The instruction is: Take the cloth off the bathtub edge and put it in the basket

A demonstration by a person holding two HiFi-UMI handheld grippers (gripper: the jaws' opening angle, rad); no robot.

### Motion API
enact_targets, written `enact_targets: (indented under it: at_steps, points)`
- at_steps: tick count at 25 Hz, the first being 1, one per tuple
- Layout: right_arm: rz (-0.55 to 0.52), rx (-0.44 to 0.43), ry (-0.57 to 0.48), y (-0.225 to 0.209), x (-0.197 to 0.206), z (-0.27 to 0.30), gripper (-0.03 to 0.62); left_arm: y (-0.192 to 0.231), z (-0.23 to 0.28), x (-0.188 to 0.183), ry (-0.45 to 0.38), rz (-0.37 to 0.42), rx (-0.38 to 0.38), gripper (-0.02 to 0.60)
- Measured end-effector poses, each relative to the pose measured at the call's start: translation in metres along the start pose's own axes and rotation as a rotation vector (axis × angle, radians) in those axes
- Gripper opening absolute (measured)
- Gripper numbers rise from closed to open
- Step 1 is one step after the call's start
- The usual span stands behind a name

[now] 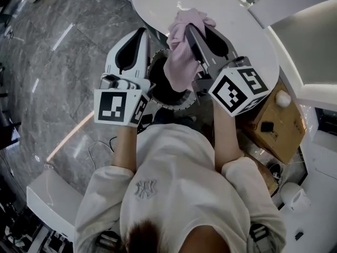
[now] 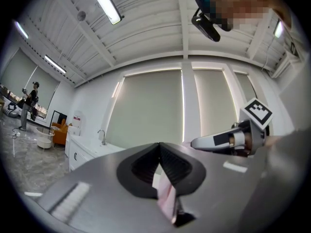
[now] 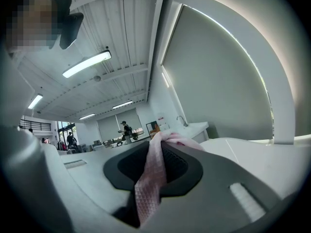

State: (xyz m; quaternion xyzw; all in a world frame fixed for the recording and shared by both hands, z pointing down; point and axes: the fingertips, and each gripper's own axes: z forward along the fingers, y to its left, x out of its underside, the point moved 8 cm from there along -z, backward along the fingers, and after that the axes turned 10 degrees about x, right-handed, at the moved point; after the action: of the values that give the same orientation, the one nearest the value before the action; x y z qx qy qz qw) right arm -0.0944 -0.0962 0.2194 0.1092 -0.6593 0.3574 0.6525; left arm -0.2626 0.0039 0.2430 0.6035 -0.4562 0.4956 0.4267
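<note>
Right tongs (image 1: 194, 31) clamp the pink cloth (image 1: 180, 54) by its top so it hangs straight above the basket (image 1: 178, 103), lower end inside the rim. Left tongs (image 1: 139, 33) are closed, just left of the basket, likely keeping clear. Bathtub (image 1: 247, 36) edge sits just beyond the basket; the drop looks unobstructed.

The cloth (image 3: 148, 188) is pink and soft, with a bumpy waffle weave. The jaws of the right gripper (image 3: 158, 147) look like smooth grey plastic with matt black ribbed pads. The bathtub (image 1: 158, 4) is white and shiny. The floor (image 1: 58, 51) is shiny grey stone, maybe marble. The box (image 1: 281, 123) is brown cardboard.
</note>
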Motion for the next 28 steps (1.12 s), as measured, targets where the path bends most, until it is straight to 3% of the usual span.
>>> enact_targets:
  at_steps: [14, 28]
  points:
    - [0.010, 0.052, 0.071, -0.013, 0.033, 0.003, 0.067, -0.002, 0.018, 0.007, 0.006, -0.018, 0.058, 0.049]
    - [0.008, 0.090, 0.165, -0.027, 0.080, -0.002, 0.067, 0.002, 0.023, 0.010, 0.017, -0.019, 0.071, 0.049]
